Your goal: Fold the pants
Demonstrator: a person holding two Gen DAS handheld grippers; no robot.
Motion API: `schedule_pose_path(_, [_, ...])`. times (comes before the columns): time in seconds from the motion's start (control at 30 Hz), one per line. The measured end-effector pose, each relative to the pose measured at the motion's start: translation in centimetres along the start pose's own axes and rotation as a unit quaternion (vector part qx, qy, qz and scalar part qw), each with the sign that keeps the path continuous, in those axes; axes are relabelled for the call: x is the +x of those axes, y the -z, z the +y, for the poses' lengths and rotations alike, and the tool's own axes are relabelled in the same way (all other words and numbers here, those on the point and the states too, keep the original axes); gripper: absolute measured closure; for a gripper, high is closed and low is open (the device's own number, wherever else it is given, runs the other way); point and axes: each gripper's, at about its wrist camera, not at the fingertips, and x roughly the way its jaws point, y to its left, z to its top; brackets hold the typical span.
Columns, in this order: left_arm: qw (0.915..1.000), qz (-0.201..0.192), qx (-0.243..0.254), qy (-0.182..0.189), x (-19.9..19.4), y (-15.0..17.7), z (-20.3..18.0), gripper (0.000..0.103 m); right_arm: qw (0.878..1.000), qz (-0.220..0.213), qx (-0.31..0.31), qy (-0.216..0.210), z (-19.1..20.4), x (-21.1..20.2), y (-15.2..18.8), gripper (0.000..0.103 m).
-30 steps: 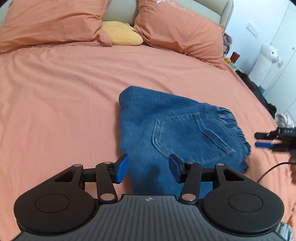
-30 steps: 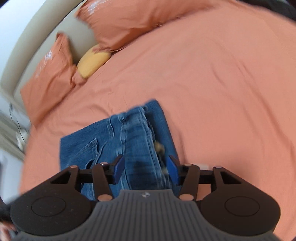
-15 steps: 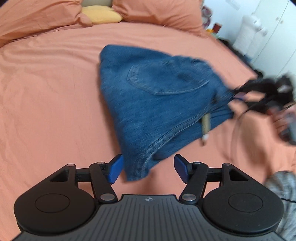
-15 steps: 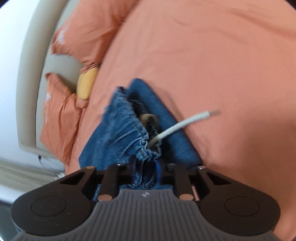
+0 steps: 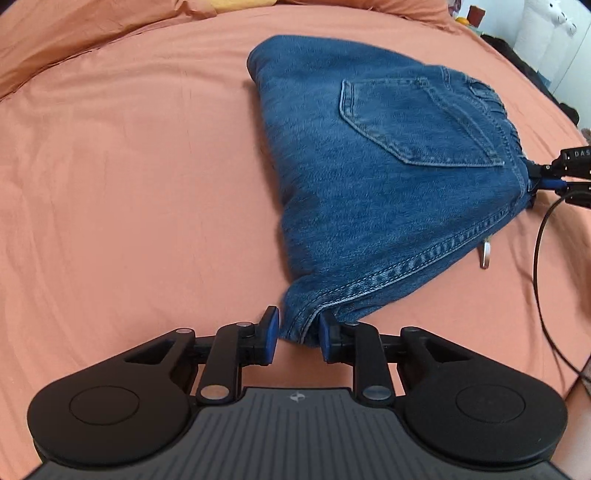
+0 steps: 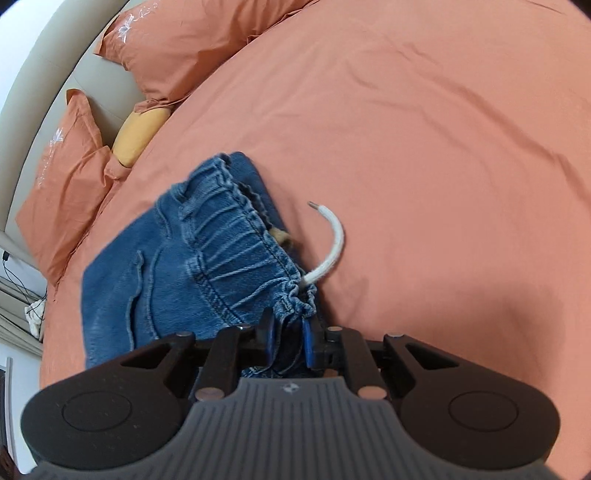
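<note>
Folded blue denim pants (image 5: 369, 166) lie on the orange bed sheet (image 5: 129, 184), back pocket up. My left gripper (image 5: 298, 330) has its jaws closing around the near folded corner; the denim sits between the blue pads, which stand close against it without visibly squeezing. My right gripper (image 6: 288, 332) is still tightening, its pads pressed on the gathered waistband of the pants (image 6: 184, 277). It also shows in the left wrist view as the right gripper (image 5: 532, 181), at the pants' right edge. A white drawstring (image 6: 332, 243) curls out of the waistband onto the sheet.
Two orange pillows (image 6: 74, 166) and a yellow pillow (image 6: 136, 136) lie against the beige headboard. A black cable (image 5: 539, 258) trails over the sheet to the right of the pants. Beyond the bed's far right edge are a white plush toy (image 5: 546, 29) and dark clutter.
Both grippers came down onto the pants. The right one shut on the waistband. The left one moved to the near corner and its jaws narrowed around it.
</note>
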Motion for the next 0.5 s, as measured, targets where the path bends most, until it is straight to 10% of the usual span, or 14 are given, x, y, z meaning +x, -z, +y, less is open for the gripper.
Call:
schedule_pose_path(0.27, [0.9995, 0.017, -0.010, 0.026, -3.0, 1.0, 1.5, 0.074, 0.996, -0.012, -0.077, 0.050, 2.3, -2.3, 0.0, 0.068])
schedule_pose_path(0.5, [0.9959, -0.068, -0.027, 0.054, -5.9, -3.5, 1.9, 0.074, 0.983, -0.080, -0.159, 0.050, 4.6, -5.8, 0.3, 0.074])
